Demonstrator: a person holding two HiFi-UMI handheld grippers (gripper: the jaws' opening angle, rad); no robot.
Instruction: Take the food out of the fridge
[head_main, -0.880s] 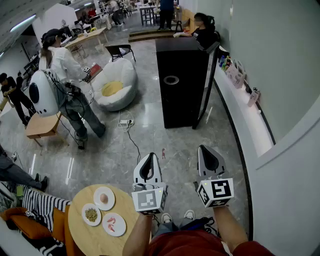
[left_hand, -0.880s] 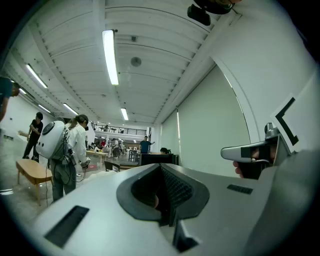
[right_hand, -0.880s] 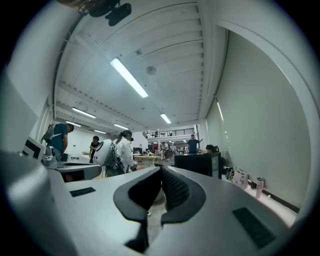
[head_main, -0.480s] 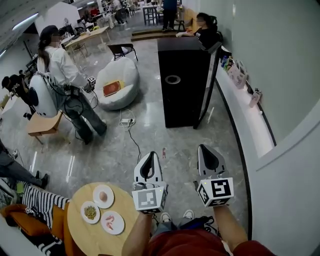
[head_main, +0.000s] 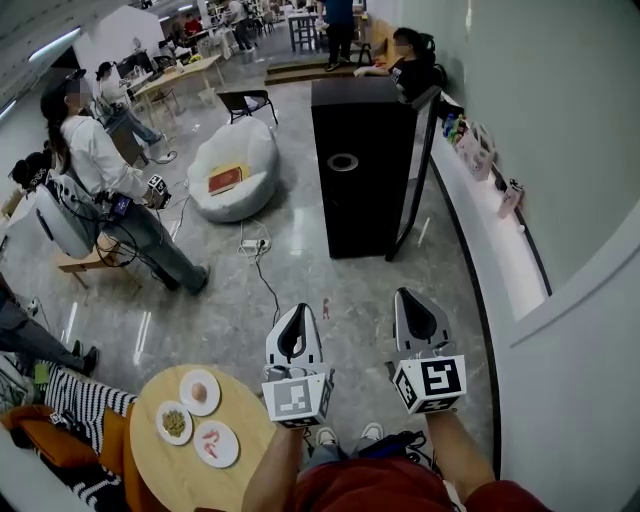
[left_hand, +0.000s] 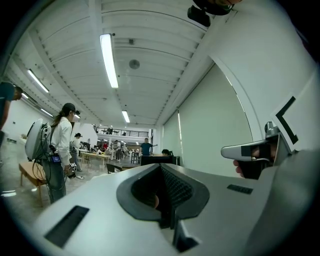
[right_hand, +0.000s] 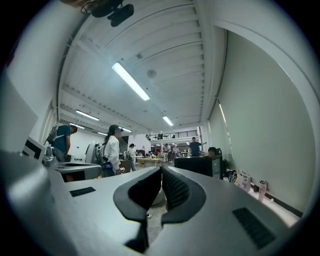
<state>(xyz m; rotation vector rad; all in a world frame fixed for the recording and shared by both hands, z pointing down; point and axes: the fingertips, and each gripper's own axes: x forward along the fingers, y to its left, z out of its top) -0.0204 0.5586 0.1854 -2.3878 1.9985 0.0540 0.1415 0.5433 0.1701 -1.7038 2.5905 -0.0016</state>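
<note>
The fridge (head_main: 360, 170), a tall black cabinet, stands shut-faced on the grey floor (head_main: 250, 290) well ahead of both claws, at the far side of the open space. A thin dark panel, seemingly its door, angles out along its right side. No food inside it can be seen.

At the far left a person (head_main: 100, 160) in a white top stands carrying a white pack. A round wooden tabletop (head_main: 250, 415) sits at the lower left, with three small plates (head_main: 199, 392) of food grouped on its left half. Farther back lies a white beanbag (head_main: 240, 160).

The left claw (head_main: 297, 318) is held level just past the tabletop's right edge, its jaws pressed together with nothing between them. The right claw (head_main: 410, 305) is level beside it, likewise closed and empty. Both point toward the fridge, apart from it. A white ledge (head_main: 490, 220) with small items runs along the right wall.
</note>
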